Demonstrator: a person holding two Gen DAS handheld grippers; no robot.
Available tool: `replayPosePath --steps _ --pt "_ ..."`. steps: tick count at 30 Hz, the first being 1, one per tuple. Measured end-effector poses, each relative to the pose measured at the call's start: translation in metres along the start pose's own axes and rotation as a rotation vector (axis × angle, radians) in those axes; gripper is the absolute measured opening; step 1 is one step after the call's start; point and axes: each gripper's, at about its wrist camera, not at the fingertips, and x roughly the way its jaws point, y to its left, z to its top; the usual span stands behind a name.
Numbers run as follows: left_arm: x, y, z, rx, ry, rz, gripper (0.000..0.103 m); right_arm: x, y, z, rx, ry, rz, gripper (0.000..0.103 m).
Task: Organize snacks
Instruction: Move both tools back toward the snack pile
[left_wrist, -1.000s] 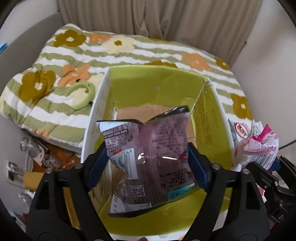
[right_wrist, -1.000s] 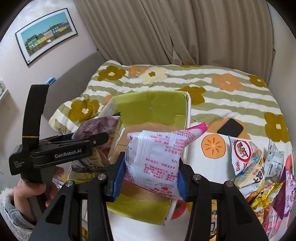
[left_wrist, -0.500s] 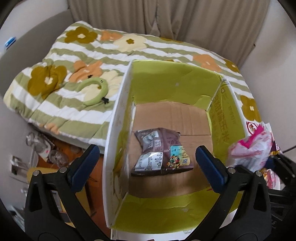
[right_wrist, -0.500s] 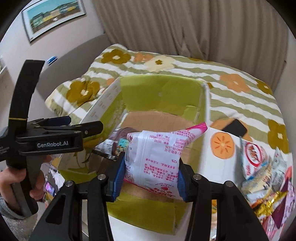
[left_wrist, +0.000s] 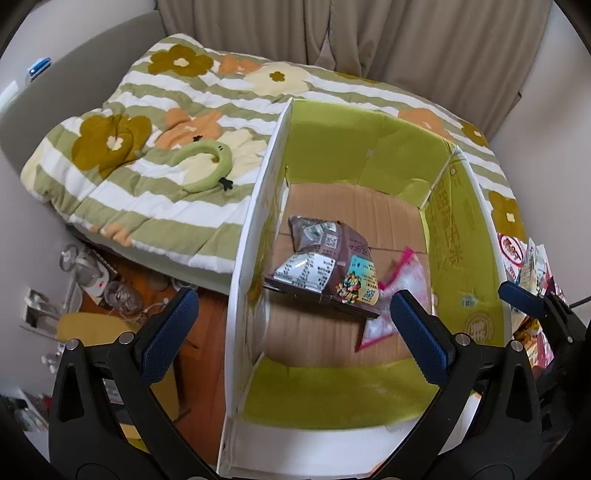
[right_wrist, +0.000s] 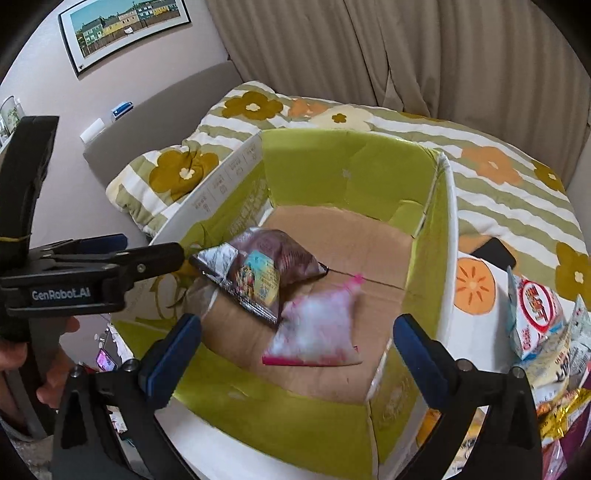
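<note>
A green cardboard box (left_wrist: 373, 158) with a brown floor stands open on the bed; it also shows in the right wrist view (right_wrist: 343, 173). A purple snack bag (left_wrist: 325, 266) lies inside it, against the left wall, also seen from the right wrist (right_wrist: 258, 273). A pink-and-white snack bag (right_wrist: 317, 325), blurred, lies beside it on the box floor; the left wrist view shows it (left_wrist: 391, 288) partly under the purple bag. My left gripper (left_wrist: 295, 332) is open and empty above the box's near edge. My right gripper (right_wrist: 299, 350) is open and empty above the box.
A pile of loose snack packets (right_wrist: 546, 332) lies right of the box, also at the left wrist view's right edge (left_wrist: 528, 266). A floral quilt (left_wrist: 155, 147) with a green ring toy (left_wrist: 207, 166) covers the bed. A black phone (right_wrist: 495, 253) lies beyond the box. Floor clutter (left_wrist: 92, 280) sits at the left.
My left gripper opened and dropped the purple bag into the box. My right gripper then opened and the pink-and-white bag fell in beside it. Both grippers moved over the box.
</note>
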Motion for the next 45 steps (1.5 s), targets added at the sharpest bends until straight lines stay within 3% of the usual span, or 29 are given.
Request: replayPosePath --steps 10,20,28,36,45 --pt "-0.043 -0.007 -0.015 0.036 -0.096 -0.017 0.102 -0.043 0.009 -0.001 0.014 -0.078 -0.023 0.103" --pt "-0.076 -0.036 -0.016 0.131 -0.171 -0.146 0.102 -0.094 0.009 -0.016 0.072 -0.164 -0.123 0.103" --pt "-0.099 -0.088 -0.030 0.220 -0.220 -0.212 0.102 -0.153 -0.014 -0.040 0.117 -0.228 -0.246 0.103" --pt "-0.129 -0.150 -0.047 0.248 -0.292 -0.199 0.103 -0.221 -0.062 -0.070 0.188 -0.305 -0.339 0.103" --pt "-0.145 -0.248 -0.084 0.297 -0.304 -0.249 0.103 -0.289 -0.123 -0.117 0.233 -0.327 -0.425 0.103"
